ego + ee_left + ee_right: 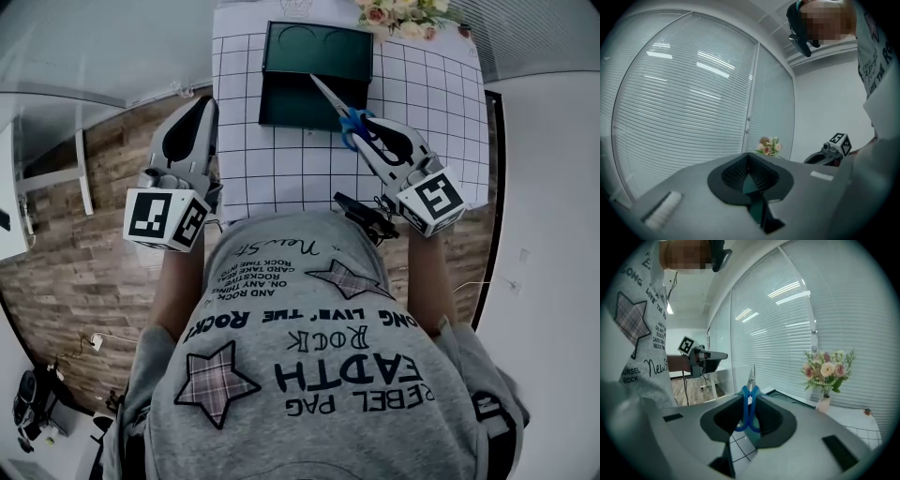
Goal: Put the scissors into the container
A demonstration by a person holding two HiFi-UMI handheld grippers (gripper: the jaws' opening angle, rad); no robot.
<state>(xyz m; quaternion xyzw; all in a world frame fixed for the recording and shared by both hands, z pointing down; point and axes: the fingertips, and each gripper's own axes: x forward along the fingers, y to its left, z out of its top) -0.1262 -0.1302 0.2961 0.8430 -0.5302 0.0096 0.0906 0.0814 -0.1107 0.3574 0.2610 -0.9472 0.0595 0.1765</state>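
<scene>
Scissors (345, 112) with blue handles are clamped by those handles in my right gripper (366, 124), which is shut on them. Their blades point up and away, toward the near right corner of the dark green container (314, 66) on the gridded mat. In the right gripper view the scissors (749, 404) stand upright between the jaws, and the container's rim (787, 395) shows just behind them. My left gripper (202, 105) hangs beside the table's left edge, off the mat. Its jaws meet with nothing between them (748, 157).
A white mat with a black grid (422, 112) covers the table. A vase of flowers (403, 14) stands at the far right behind the container. Wooden floor lies to the left of the table, and window blinds run along the far side.
</scene>
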